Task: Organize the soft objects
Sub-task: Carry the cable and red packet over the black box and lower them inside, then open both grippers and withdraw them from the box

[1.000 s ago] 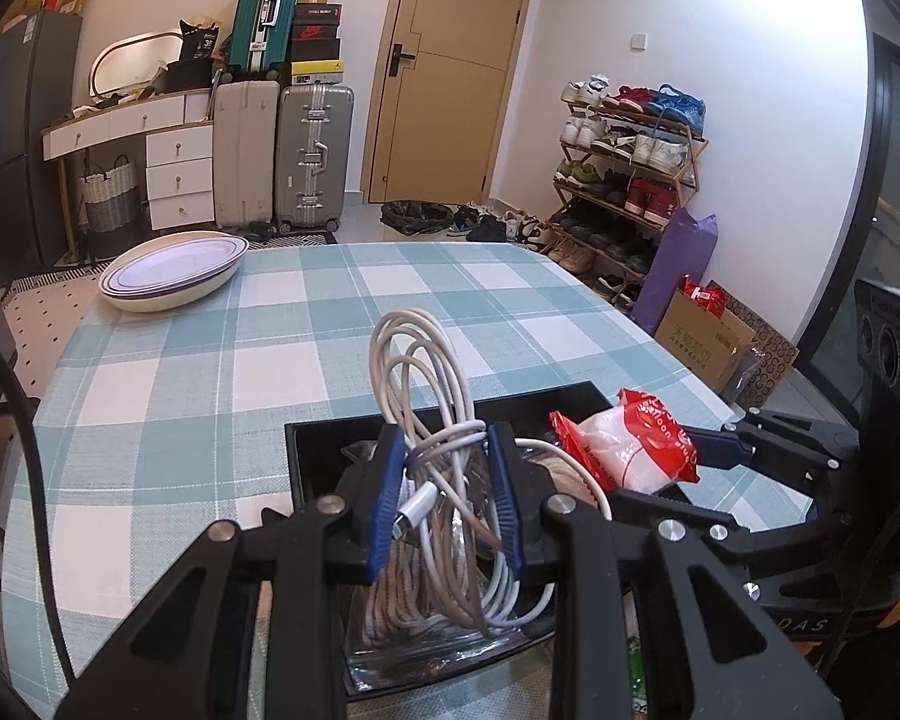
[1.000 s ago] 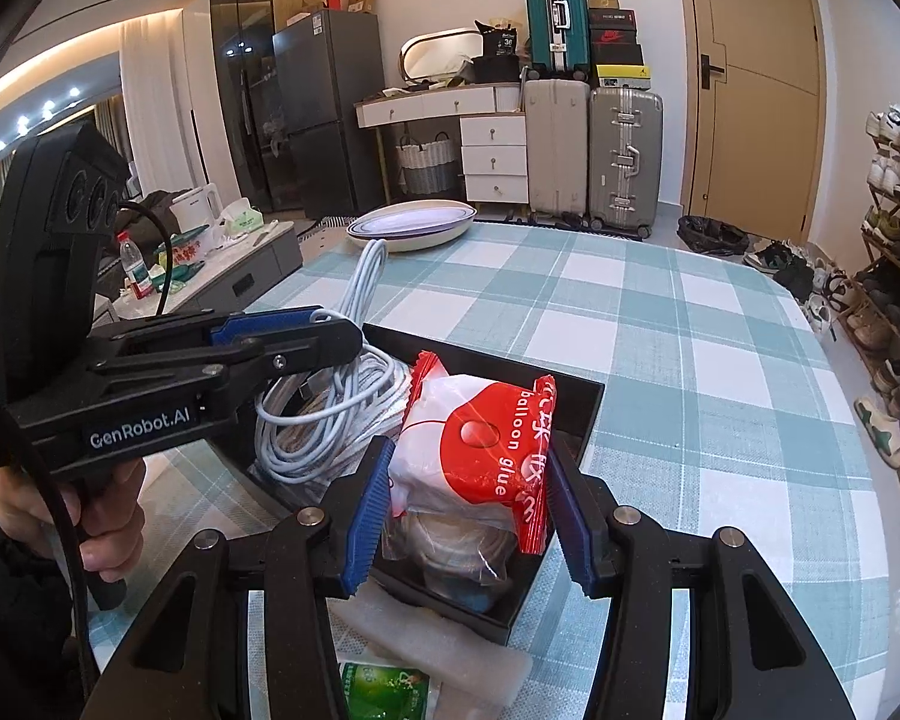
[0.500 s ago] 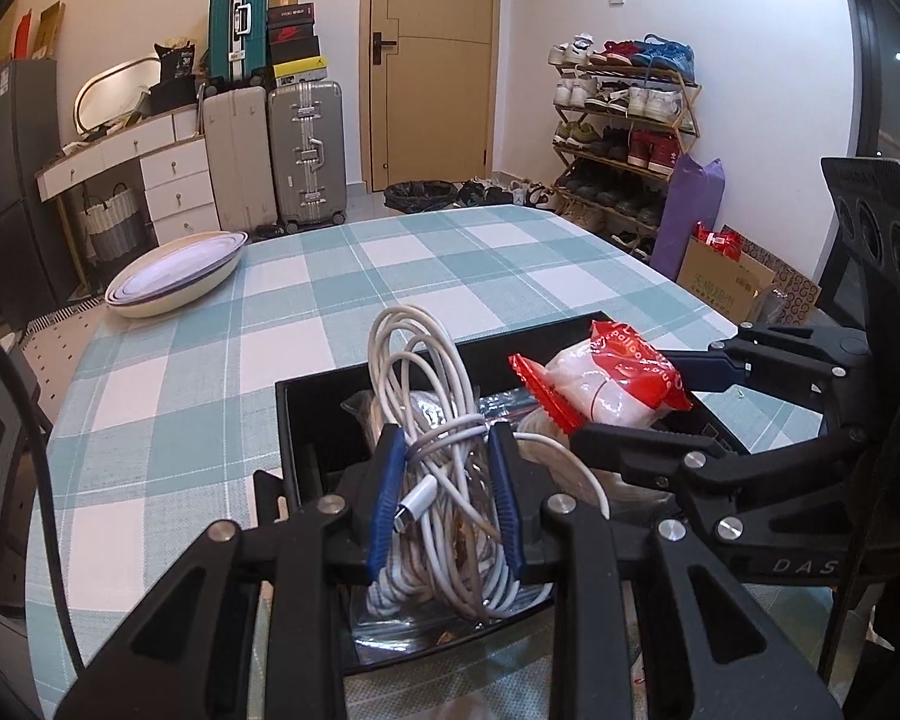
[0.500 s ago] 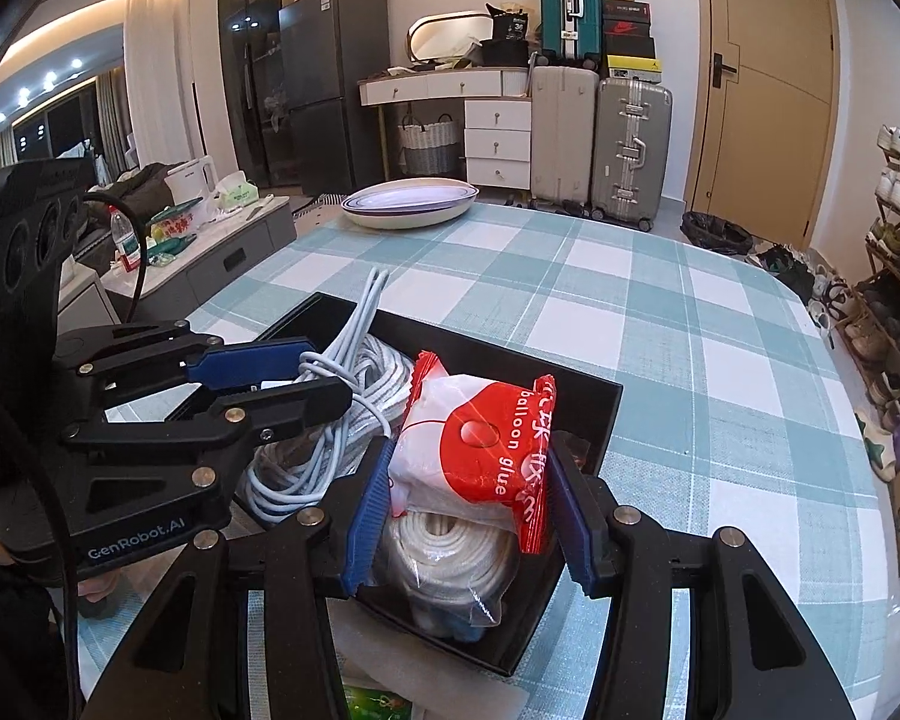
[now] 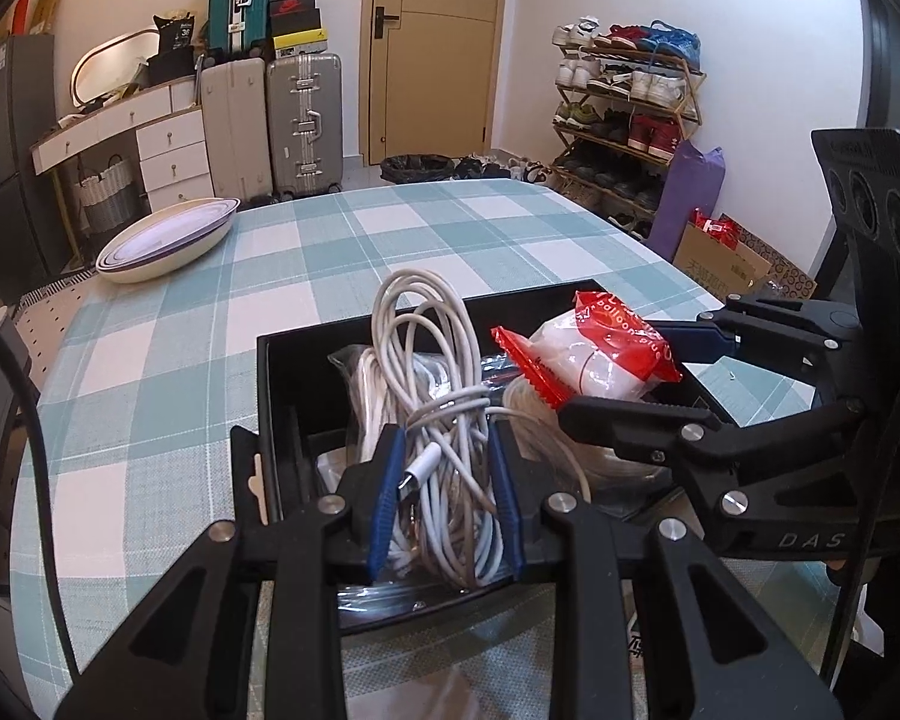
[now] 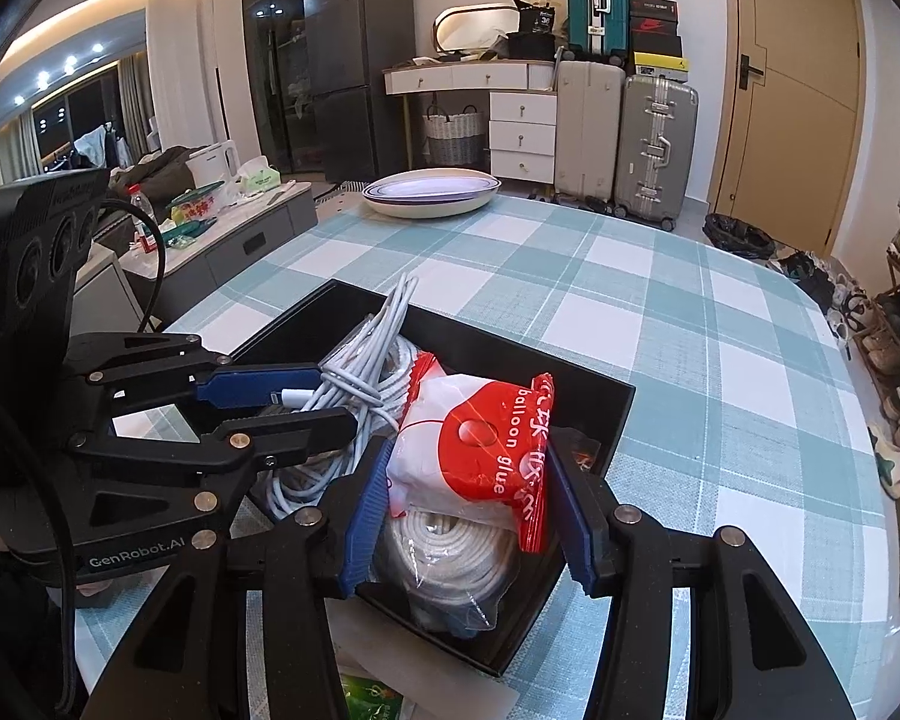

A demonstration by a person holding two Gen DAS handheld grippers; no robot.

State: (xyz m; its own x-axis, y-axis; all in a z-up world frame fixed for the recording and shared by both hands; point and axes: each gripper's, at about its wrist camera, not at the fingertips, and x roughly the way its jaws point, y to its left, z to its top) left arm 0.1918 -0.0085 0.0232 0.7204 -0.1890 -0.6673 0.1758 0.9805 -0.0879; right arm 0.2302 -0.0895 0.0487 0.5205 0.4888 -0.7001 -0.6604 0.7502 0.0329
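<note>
Now | white cable bundle (image 5: pixel 444 450) pinched in left gripper (image 5: pixel 447 483) | over black box (image 5: pixel 282 372)

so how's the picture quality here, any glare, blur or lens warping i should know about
Left wrist view: sharp, evenly lit, though the fisheye bows the door and the corners go black. Right wrist view: also sharp, but dimmer with a cooler cast; ceiling lights flare bright at left, and the plastic around the bagged rope coil throws small glints. The balloon glue packet text reads clearly.
</note>
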